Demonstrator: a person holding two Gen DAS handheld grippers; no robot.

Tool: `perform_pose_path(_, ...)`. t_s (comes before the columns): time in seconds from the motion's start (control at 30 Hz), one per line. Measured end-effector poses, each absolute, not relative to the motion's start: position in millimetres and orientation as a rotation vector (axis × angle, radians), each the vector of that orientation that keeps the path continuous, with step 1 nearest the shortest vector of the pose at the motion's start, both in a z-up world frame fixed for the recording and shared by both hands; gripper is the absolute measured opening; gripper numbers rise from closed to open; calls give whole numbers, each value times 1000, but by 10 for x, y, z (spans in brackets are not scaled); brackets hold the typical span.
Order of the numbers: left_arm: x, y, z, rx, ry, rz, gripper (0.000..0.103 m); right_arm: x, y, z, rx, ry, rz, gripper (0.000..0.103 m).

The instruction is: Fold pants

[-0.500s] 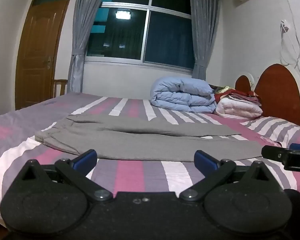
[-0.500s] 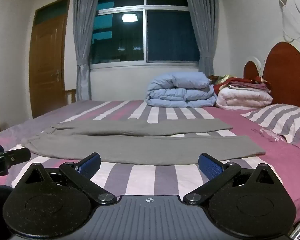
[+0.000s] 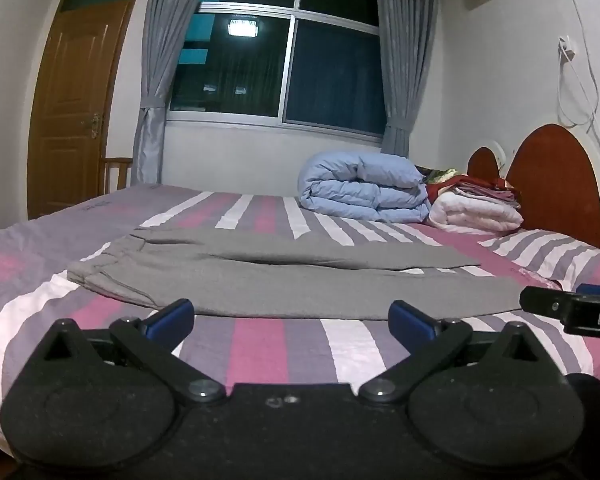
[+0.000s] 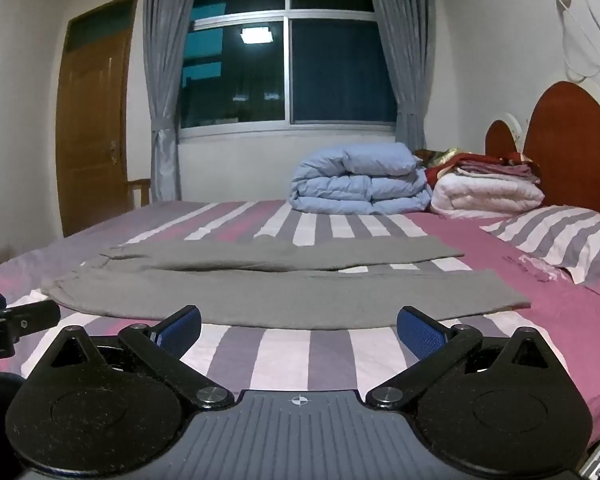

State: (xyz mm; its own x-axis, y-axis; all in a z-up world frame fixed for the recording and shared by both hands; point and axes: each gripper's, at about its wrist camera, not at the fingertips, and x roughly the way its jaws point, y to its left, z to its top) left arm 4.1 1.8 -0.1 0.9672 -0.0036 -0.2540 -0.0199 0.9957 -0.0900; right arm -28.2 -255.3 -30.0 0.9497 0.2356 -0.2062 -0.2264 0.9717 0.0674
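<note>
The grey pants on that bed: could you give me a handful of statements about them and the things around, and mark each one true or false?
1. The grey pants lie spread flat on the striped bed. True.
2. The right gripper is clamped on the pants. False: its jaws stand open, short of the cloth.
3. A folded blue quilt sits at the far side of the bed. True.
4. The left gripper holds a pant leg. False: it is open and empty.
5. The curtains cover the window. False: they are tied back.

white walls, dark window (image 3: 284, 68) with grey curtains (image 3: 158, 64) — brown door (image 3: 74, 92) left.
</note>
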Motion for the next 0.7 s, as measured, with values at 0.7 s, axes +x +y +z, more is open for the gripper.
perform_pose_path(0.7,8,-8,-2,-85,240,4,97,-354,-2532,-313,22,197,236,103)
